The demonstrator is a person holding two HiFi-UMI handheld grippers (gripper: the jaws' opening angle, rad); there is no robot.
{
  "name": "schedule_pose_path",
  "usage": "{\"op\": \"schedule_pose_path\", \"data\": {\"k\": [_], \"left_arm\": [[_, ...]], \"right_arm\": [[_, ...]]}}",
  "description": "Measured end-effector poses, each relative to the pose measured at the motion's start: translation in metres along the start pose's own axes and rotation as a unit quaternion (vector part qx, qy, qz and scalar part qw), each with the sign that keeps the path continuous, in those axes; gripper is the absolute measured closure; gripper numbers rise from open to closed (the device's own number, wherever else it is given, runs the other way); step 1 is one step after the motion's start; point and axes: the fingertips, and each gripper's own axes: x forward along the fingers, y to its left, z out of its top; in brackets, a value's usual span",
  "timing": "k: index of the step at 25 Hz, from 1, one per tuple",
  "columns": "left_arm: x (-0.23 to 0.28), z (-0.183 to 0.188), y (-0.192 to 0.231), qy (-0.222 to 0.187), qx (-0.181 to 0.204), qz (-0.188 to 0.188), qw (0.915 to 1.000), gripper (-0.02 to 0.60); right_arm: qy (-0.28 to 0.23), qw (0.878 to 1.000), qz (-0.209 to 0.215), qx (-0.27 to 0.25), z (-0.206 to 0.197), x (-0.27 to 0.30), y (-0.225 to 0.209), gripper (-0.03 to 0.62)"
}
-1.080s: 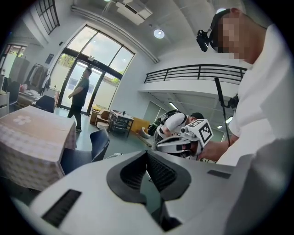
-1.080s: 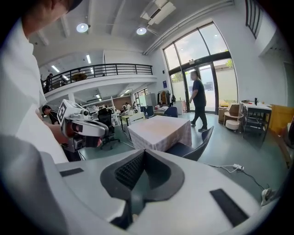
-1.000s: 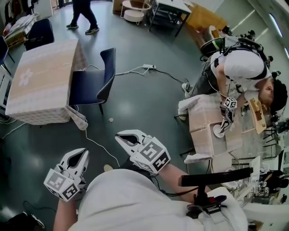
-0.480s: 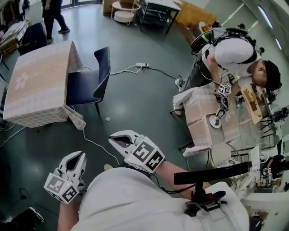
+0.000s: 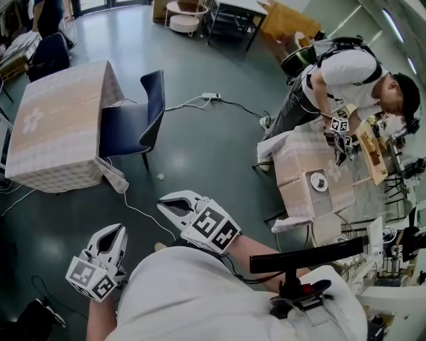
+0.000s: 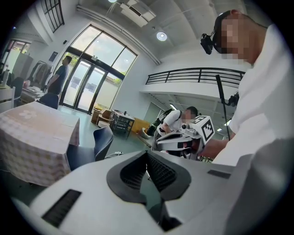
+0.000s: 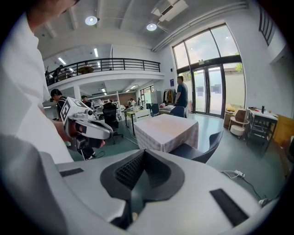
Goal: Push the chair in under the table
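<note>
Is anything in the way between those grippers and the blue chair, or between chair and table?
Nothing solid. Between the left gripper, the right gripper and the chair lies open floor, crossed by a thin white cable. Nothing shows between chair and table.

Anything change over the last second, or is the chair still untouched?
The walker at top moved left, nearly out of view; the person on the right drew a tool back from the white dish. The chair stays pulled out from its table; left claw and right claw stay shut, empty.
</note>
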Motion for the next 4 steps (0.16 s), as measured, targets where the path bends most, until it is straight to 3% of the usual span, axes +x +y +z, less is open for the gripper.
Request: {"op": "schedule_pose_path", "data": {"k": [4], "left_arm": [[-0.0009,0.0049,0.0099,0.0,-0.001,0.004,1.0,0.571]], "right_arm": [[0.001,1.0,0.003,-0.002,0.0074,0.0111,-0.0052,0.58]]}}
